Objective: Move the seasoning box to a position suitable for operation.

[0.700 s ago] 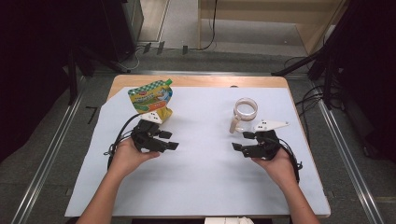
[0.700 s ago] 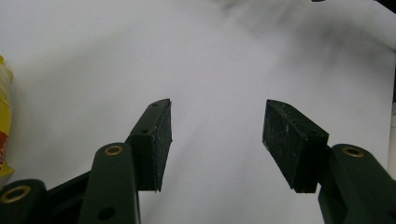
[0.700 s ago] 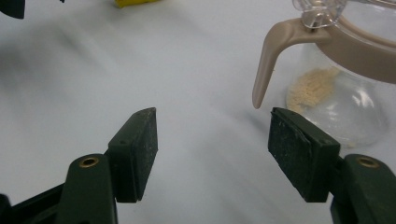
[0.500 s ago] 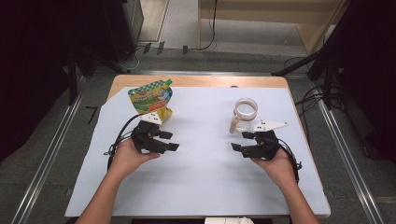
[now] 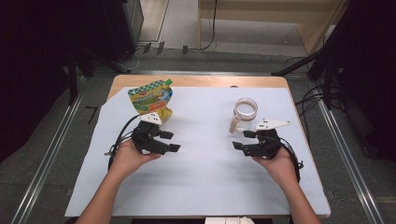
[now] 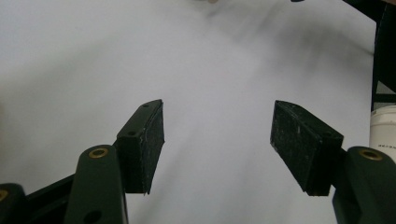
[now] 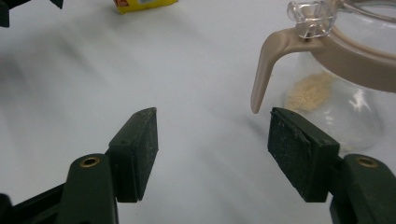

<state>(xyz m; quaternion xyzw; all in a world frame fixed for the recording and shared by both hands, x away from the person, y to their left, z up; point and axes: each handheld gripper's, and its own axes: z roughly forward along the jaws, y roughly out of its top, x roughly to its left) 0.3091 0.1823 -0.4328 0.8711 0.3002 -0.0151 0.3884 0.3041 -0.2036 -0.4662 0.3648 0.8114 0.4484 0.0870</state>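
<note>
We judge: start of work, nothing grasped yet. Left gripper low over white table, jaws wide apart, empty, bare sheet between them. Right gripper likewise wide open, empty. Snack pouch stands just beyond left gripper; glass jug with tan handle near right gripper, some powder at its bottom, just off right jaw. Next we likely need each gripper advanced to its item, jaws kept open until they straddle it.

Pouch left, jar right, on table.
</note>
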